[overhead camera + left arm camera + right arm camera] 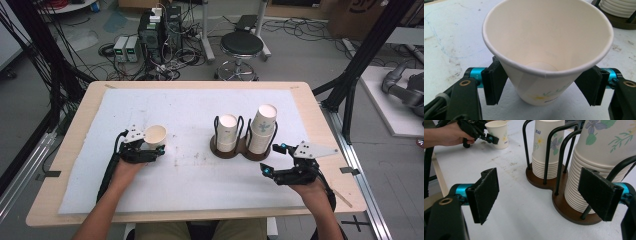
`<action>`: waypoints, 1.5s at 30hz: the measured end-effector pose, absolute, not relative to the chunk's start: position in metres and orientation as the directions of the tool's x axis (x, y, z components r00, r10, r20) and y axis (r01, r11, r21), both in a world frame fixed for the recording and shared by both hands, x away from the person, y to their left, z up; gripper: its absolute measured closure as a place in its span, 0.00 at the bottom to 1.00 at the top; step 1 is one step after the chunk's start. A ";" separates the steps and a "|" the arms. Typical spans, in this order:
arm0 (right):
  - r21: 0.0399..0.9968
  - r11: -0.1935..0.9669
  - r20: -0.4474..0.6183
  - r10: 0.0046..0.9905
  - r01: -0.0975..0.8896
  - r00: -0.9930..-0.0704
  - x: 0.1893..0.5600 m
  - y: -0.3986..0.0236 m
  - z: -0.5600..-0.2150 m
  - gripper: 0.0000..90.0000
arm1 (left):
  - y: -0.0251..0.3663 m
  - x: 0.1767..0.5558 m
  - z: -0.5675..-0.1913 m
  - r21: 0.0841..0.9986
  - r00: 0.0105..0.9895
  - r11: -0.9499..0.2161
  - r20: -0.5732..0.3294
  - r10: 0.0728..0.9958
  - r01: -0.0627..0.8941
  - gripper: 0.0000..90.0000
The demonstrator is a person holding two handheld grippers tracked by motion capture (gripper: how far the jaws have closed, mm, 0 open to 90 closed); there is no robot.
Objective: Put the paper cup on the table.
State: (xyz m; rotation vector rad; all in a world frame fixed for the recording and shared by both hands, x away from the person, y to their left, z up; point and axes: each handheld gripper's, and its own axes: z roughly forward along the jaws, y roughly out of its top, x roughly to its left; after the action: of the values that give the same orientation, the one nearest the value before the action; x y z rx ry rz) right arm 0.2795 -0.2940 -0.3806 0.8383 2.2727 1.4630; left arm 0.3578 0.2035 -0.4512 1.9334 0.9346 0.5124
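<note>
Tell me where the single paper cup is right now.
In the high view the cup stands upright on the white mat's left side, between the left gripper's jaws, left of the cup holder.

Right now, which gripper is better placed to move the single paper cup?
Left. The left gripper already has its pads on both sides of the single paper cup, gripping it upright on the white mat. The right gripper stands open with nothing between its pads, beside the cup holder.
</note>
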 end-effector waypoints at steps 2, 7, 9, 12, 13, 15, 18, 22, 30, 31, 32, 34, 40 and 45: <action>0.901 0.306 0.054 0.623 0.307 -0.780 0.280 -0.294 -0.381 0.20 | 0.204 0.358 -0.451 0.859 0.629 -0.301 -0.032 0.777 0.415 0.32; 0.899 0.303 0.062 0.626 0.315 -0.778 0.280 -0.295 -0.382 0.20 | 0.205 0.355 -0.451 0.853 0.636 -0.303 -0.043 0.770 0.424 0.25; 0.898 0.306 0.059 0.627 0.316 -0.776 0.280 -0.295 -0.382 0.20 | 0.208 0.352 -0.450 0.853 0.638 -0.296 -0.055 0.768 0.430 0.23; 0.898 0.305 0.060 0.630 0.318 -0.774 0.279 -0.296 -0.383 0.20 | 0.214 0.340 -0.447 0.856 0.643 -0.288 -0.066 0.763 0.429 0.23; 0.898 0.302 0.062 0.632 0.319 -0.773 0.279 -0.297 -0.383 0.20 | 0.216 0.337 -0.447 0.861 0.645 -0.279 -0.074 0.760 0.426 0.22; 0.898 0.303 0.061 0.632 0.318 -0.772 0.279 -0.297 -0.383 0.20 | 0.218 0.333 -0.445 0.865 0.647 -0.269 -0.081 0.759 0.424 0.22; 0.898 0.300 0.061 0.638 0.321 -0.768 0.278 -0.298 -0.383 0.20 | 0.225 0.323 -0.438 0.884 0.647 -0.232 -0.098 0.756 0.405 0.22; 0.893 0.306 0.057 0.649 0.329 -0.759 0.277 -0.300 -0.386 0.20 | 0.235 0.308 -0.429 0.914 0.649 -0.170 -0.122 0.751 0.368 0.22; 0.880 0.305 0.038 0.720 0.365 -0.693 0.277 -0.304 -0.394 0.20 | 0.249 0.284 -0.409 0.978 0.667 -0.002 -0.142 0.731 0.210 0.18; 0.880 0.305 0.038 0.720 0.365 -0.693 0.277 -0.304 -0.394 0.20 | 0.249 0.284 -0.409 0.978 0.667 -0.002 -0.142 0.731 0.210 0.18; 0.883 0.290 0.047 0.729 0.370 -0.683 0.277 -0.306 -0.395 0.20 | 0.249 0.282 -0.409 0.979 0.665 0.001 -0.140 0.734 0.205 0.17; 0.884 0.283 0.051 0.733 0.373 -0.678 0.276 -0.307 -0.395 0.20 | 0.250 0.280 -0.408 0.980 0.665 0.004 -0.137 0.735 0.198 0.17; 0.884 0.268 0.061 0.747 0.383 -0.662 0.270 -0.309 -0.401 0.20 | 0.249 0.275 -0.404 0.984 0.666 0.013 -0.131 0.734 0.180 0.17; 0.887 0.265 0.055 0.753 0.378 -0.656 0.264 -0.308 -0.399 0.20 | 0.251 0.269 -0.402 0.987 0.674 0.030 -0.130 0.727 0.159 0.17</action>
State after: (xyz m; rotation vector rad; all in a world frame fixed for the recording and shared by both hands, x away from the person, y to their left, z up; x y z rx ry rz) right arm 0.2636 -0.3081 -0.3988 1.0280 2.1627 1.3543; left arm 0.2690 0.2512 -0.4021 1.5080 0.7683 0.5124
